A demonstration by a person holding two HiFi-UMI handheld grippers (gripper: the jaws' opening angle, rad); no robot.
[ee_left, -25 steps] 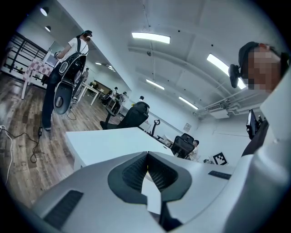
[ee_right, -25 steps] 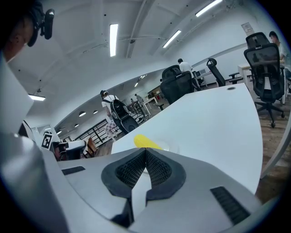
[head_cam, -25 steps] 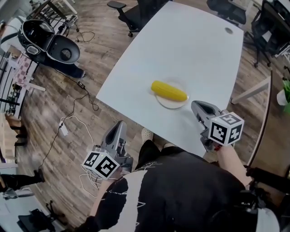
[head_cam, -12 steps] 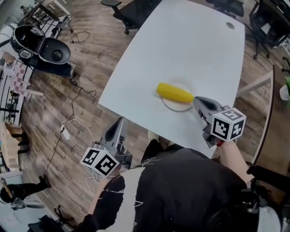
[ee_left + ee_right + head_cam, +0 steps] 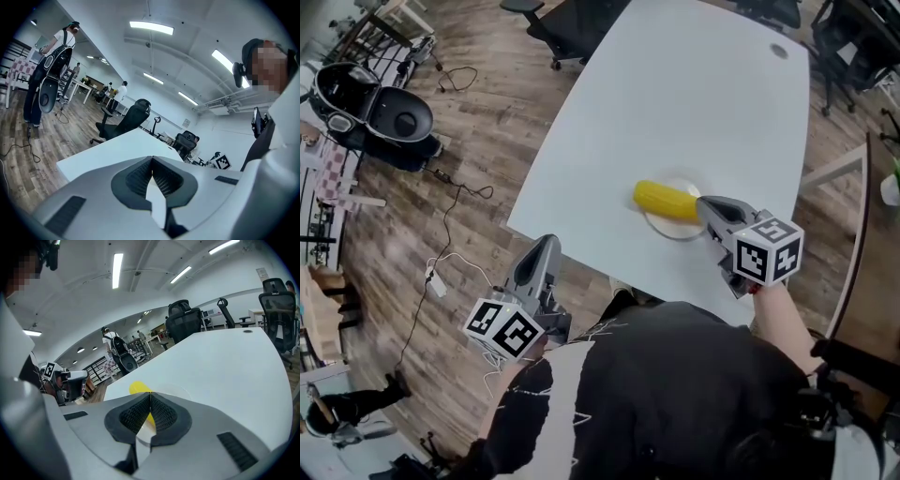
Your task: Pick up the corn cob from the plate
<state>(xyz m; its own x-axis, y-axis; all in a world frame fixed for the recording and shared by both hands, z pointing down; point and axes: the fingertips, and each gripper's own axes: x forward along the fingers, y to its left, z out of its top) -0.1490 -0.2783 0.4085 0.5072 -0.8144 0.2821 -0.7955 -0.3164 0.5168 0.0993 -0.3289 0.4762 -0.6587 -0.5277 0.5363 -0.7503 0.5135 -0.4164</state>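
The table (image 5: pixel 694 103) is smooth matt white, the plate (image 5: pixel 671 230) smooth, the floor (image 5: pixel 487 141) wood planks.

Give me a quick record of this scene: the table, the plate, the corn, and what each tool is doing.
table: white table
plate: small white plate, near the table's near edge
corn cob: yellow corn cob, lying across the plate
right tool: right tool, jaws together, tip at the cob's end, holding nothing; contact unclear
left tool: left tool, jaws together, empty, off the table over the floor
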